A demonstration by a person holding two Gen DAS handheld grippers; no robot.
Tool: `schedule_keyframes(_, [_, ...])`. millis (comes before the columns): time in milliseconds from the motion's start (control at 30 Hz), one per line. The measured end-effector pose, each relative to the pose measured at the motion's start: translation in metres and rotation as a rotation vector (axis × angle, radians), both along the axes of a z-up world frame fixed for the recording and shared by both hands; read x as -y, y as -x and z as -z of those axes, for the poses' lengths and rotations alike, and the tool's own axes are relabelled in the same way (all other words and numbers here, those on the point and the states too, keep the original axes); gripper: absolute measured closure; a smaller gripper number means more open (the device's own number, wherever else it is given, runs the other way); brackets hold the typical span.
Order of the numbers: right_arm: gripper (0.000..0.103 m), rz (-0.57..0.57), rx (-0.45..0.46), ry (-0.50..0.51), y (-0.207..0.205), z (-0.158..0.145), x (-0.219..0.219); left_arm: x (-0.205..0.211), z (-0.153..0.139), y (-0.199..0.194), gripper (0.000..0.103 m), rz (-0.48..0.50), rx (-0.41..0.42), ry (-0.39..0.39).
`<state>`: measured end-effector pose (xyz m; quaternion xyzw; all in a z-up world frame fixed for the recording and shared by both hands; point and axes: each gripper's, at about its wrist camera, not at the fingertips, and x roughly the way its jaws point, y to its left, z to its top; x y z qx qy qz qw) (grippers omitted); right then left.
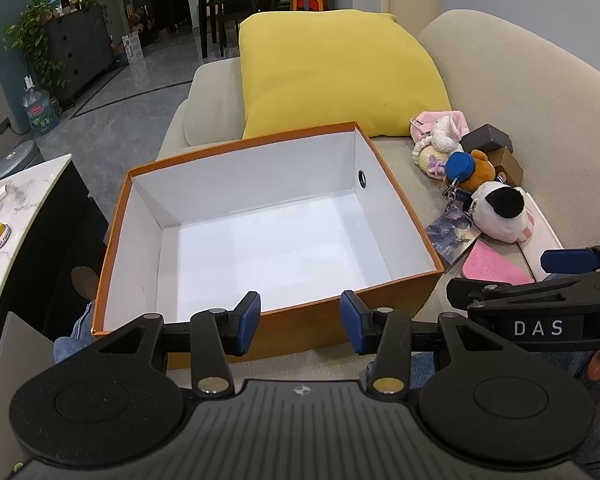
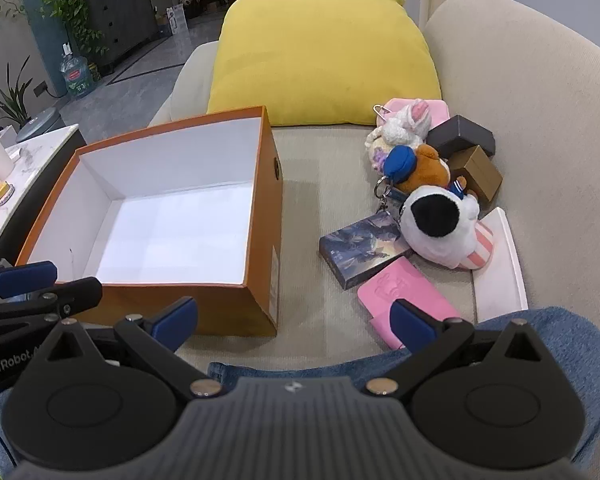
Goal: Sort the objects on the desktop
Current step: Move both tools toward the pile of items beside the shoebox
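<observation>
- My left tongs (image 1: 300, 322) hang released over the orange box's (image 1: 396, 184) near wall.
- My right tongs (image 2: 294, 322) gape, holding nothing.
- Plush toys (image 2: 440, 224) lie piled on the sofa (image 2: 320, 184), right of the box.

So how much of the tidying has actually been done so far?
Nothing looks done yet: the orange box has only its white floor showing. Nothing is in hand either; the left tool and right tool are both open, holding nothing. The whole pile remains on the sofa: plush toys, pink case, card pack, small boxes.
</observation>
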<state>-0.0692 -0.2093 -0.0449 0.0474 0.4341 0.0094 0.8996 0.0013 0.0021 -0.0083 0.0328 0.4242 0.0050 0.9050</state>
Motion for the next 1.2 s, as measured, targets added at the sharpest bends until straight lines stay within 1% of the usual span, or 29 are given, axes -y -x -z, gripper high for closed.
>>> schedule_keyframes(300, [0.001, -0.002, -0.015, -0.006, -0.0008, 0.0027, 0.001, 0.0009, 0.0025, 0.001, 0.051, 0.003, -0.014, 0.0])
schedule_keyframes(1200, [0.001, 0.007, -0.02, -0.005, 0.0009, 0.0056, 0.0051, 0.0071, 0.0027, 0.0, 0.051, 0.033, -0.025, 0.002])
